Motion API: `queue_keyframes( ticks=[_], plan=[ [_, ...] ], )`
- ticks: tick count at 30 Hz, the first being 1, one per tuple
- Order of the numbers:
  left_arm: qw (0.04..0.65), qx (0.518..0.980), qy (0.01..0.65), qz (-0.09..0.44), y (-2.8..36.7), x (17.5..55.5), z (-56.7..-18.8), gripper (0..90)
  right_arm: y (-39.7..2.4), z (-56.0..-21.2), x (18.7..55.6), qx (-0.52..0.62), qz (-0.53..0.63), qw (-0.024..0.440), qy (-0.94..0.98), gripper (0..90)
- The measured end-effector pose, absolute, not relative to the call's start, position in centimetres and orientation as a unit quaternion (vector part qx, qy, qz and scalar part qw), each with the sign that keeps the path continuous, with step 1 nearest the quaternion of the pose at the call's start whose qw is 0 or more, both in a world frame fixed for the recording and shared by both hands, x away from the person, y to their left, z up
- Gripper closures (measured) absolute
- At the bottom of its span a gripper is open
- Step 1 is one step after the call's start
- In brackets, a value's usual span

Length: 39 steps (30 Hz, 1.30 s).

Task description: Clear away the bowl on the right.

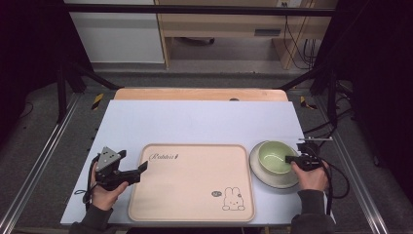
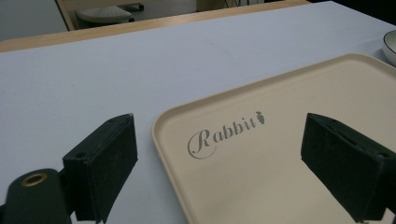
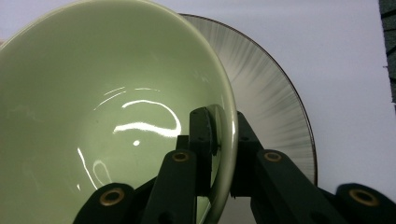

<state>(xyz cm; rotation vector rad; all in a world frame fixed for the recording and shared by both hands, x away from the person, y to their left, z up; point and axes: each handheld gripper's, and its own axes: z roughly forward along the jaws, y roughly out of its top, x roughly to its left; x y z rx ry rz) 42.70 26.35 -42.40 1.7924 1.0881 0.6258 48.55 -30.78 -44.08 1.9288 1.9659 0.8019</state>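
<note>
— What's closest to you there?

— The person's two forearms, coming in over the near edge of the counter, which has a pale lilac sheet on it. Each hand carries a tool.

— And the right one?

— The right tool is clamped on the rim of a green bowl: one jaw inside the bowl, one outside, pinching the wall between them. The bowl sits on a white plate with a dark edge, at the right side of the counter, just beside the tray.

— Which tray?

— A beige tray in the middle, near the front edge. It has "Rabbit" written at its far left corner and a little rabbit drawing at its near right corner.

— The left hand?

— The left tool hangs wide apart, holding nothing, at the tray's left edge. One jaw is over the lilac sheet, the other over the tray, near the writing.
</note>
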Motion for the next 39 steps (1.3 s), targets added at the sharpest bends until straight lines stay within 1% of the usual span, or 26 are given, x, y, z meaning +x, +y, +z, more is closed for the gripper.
queue_keyframes(
  ticks=[12, 29, 39],
  plan=[
    [0.460, 0.727, 0.442, 0.254, 26.4, 42.7, -42.4, 10.5, -30.8, -44.0, 48.6, 0.668, 0.284, 0.134, 0.674, 83.6],
    [0.462, 0.727, 0.440, 0.253, 26.4, 42.6, -42.4, 10.3, -30.2, -42.7, 47.9, 0.658, 0.293, 0.166, 0.673, 83.4],
    [0.464, 0.727, 0.439, 0.254, 26.4, 42.6, -42.3, 10.3, -29.7, -42.3, 47.7, 0.660, 0.292, 0.166, 0.672, 83.3]
  ],
)
